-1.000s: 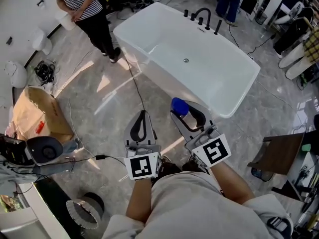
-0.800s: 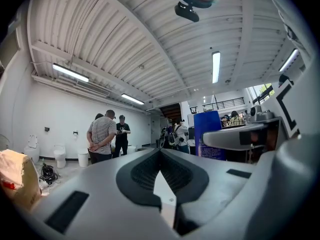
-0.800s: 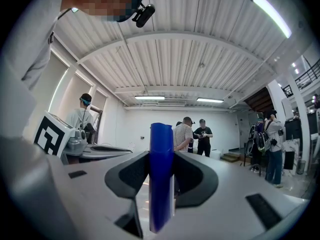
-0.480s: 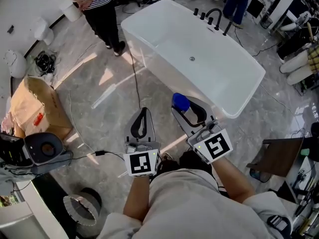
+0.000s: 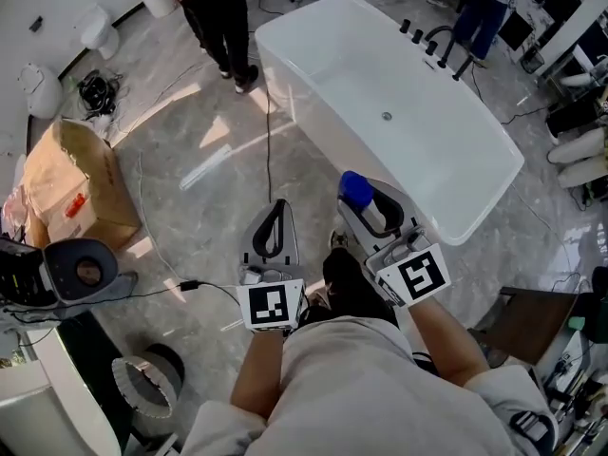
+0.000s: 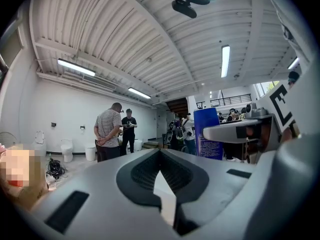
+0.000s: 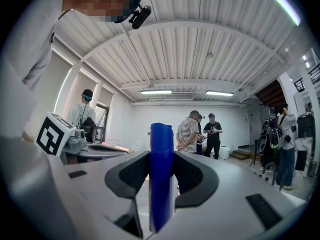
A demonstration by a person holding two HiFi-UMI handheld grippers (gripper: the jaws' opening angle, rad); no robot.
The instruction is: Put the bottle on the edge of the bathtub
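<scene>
While held level above the grey marble floor [image 5: 190, 207], clamps the right gripper [image 5: 372, 199] on the blue bottle [image 5: 357, 191], with the jaws spread wide around its upright body and a pad pressed to each side. Holds the bottle just short of the white bathtub [image 5: 285, 60], beside its near end, touching neither rim nor wall. Sets the left gripper [image 5: 275, 221] alongside on the left, jaws together at the tips with nothing between them, apart from the tub's long side.

Leaves open floor ahead of the left gripper, crossed only by a thin black cable [image 5: 268, 150] that runs along the tub's left wall. Shows a smooth white rim all round the tub, bare along the near end and the left edge, with a black faucet [image 5: 439, 44] and its handles standing by the far right edge.

Puts a cardboard box [image 5: 71, 183] well off to the left, past the open stretch of floor. Puts a dark brown piece of furniture [image 5: 522, 316] near on the right, beyond the tub's near corner. Places a person in a striped top [image 5: 223, 8] by the tub's far end, well apart from both grippers. Narrows on the right, between the tub's end and the furniture, and widens on the left toward the box.
</scene>
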